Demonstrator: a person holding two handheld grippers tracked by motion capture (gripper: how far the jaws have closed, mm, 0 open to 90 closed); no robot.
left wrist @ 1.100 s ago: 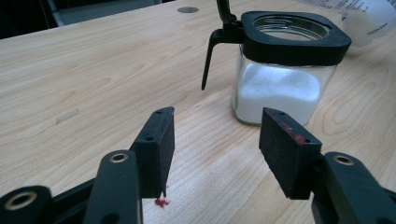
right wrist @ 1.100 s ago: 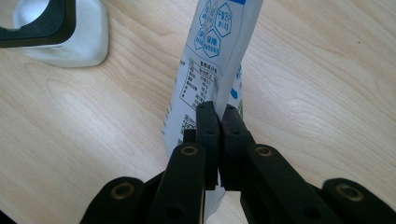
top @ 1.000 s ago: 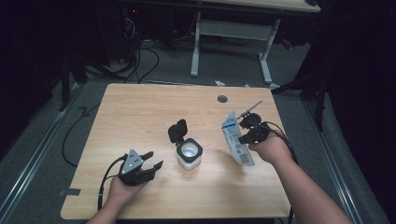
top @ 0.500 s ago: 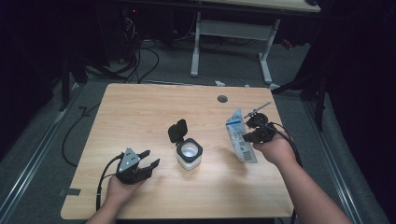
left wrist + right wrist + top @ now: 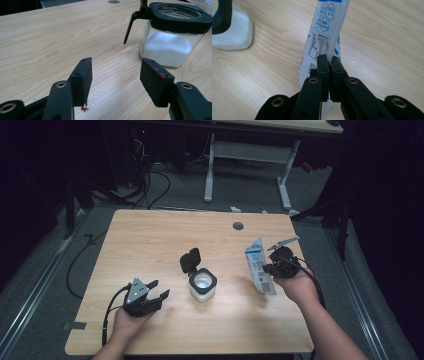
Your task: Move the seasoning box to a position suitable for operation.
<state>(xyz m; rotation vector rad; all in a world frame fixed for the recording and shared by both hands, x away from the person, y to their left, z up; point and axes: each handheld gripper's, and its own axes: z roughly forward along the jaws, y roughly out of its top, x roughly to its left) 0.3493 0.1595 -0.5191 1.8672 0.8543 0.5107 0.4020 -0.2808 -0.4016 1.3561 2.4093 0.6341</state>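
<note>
Pinching packet (image 5: 325,32), right fingers (image 5: 323,67); left fingers (image 5: 83,77) apart, apparently empty.

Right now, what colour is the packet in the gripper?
White with blue print; the packet shows best in the right gripper view.

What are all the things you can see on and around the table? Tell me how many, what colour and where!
jar: 1, clear glass with black rim and open black flip lid, white powder inside, middle of the table
packet: 1, white and blue with print, right side of the table, pinched in the right tool
table: 1, light wood, round hole near the far edge
second table: 1, white legs, on the floor behind
cables: several, black, on the grey floor at the far left
left tool: 1, black with a grey plate, near left of the table, jaws open and just opening wider, nothing between them
right tool: 1, black, shut on the packet
hands: 2, coming in from the near edge, one holding each tool
</note>
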